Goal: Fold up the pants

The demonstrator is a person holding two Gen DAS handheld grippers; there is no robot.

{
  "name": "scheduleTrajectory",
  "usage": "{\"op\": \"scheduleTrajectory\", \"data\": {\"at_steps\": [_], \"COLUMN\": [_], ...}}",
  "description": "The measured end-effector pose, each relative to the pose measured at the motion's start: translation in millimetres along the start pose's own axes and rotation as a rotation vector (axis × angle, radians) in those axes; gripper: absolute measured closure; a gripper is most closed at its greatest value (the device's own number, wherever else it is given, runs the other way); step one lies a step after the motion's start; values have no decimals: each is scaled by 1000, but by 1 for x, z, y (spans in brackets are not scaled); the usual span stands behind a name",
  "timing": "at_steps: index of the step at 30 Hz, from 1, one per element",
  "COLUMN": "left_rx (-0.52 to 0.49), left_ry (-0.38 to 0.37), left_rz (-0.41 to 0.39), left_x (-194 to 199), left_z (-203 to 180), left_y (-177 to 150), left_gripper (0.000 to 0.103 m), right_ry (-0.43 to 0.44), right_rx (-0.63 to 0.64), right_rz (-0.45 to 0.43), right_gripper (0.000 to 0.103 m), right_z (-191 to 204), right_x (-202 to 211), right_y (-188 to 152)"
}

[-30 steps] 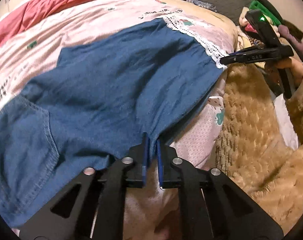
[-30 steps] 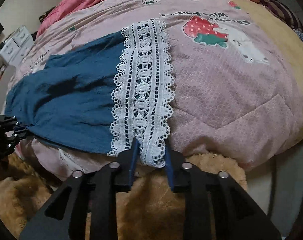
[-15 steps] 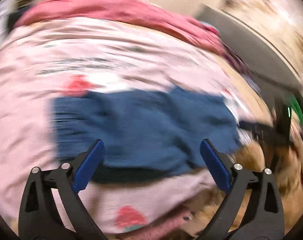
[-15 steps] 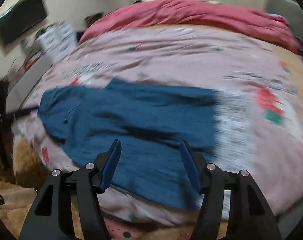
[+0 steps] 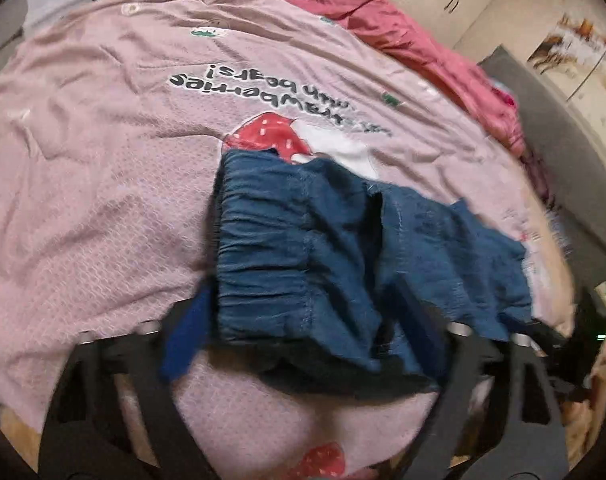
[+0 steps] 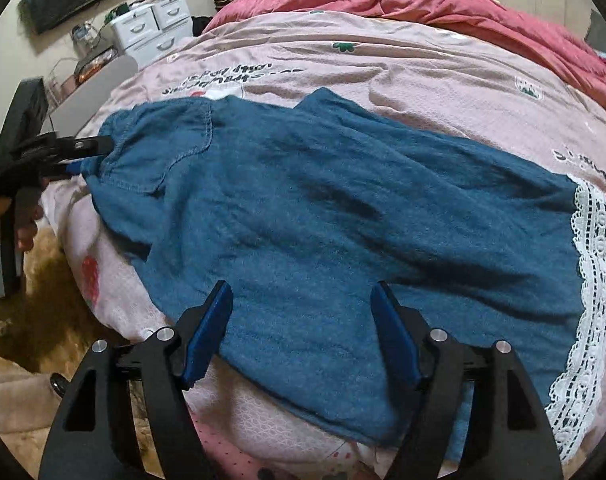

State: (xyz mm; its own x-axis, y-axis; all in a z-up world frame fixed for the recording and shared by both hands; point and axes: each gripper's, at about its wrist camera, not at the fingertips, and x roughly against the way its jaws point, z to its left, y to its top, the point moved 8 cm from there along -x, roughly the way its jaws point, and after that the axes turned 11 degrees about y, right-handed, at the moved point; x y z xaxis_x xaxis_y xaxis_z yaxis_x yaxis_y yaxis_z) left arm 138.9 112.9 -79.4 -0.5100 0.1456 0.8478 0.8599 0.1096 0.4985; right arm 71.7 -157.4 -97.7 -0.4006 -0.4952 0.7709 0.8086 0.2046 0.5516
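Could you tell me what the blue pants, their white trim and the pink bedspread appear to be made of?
Pants: soft, matte, denim-like woven cloth, with visible stitched seams and wrinkles. Trim: white openwork lace, probably cotton. Bedspread: matte pink fabric with a fine raised pattern, possibly quilted cotton.

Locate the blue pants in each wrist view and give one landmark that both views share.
Left wrist view: the blue pants lie centre to lower right, gathered waistband nearest, between the closing fingers of the left gripper.
Right wrist view: they fill the middle, waistband at left, lace hem at right, beyond the opening right gripper.
Shared landmark: the black lettering on the pink quilt.
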Motion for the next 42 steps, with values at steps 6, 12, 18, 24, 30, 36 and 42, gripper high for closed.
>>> {"op": "scheduleTrajectory", "data": {"at_steps": [6, 12, 18, 24, 30, 36, 42], "left_rx": [-75, -107, -71, -81, -280, -418, -442], "left_ry": [38, 87, 93, 95, -136, -41, -36], "left_rz": [-10, 50, -5, -160, -104, 73, 84], "left_x": [20, 5, 30, 91, 59, -17, -30], "left_z": [13, 22, 38, 36, -80, -111, -104], "left_y": [-1, -23, -10, 24, 15, -34, -41], "left_gripper": [67, 53, 30, 26, 26, 28, 29], "right_ry": [13, 25, 132, 191, 304, 276, 251], "right_rx": [-4, 18, 4, 23, 80, 82, 205], "right_rz": [7, 21, -7, -143, 17, 251, 231], "right_gripper": [31, 25, 25, 25, 39, 51, 91], "right_z": [3, 11, 13, -15, -30, -46, -29], "right_x": [1, -8, 20, 53, -21, -89, -83], "right_y": [-1, -12, 6, 84, 149, 146, 141]}}
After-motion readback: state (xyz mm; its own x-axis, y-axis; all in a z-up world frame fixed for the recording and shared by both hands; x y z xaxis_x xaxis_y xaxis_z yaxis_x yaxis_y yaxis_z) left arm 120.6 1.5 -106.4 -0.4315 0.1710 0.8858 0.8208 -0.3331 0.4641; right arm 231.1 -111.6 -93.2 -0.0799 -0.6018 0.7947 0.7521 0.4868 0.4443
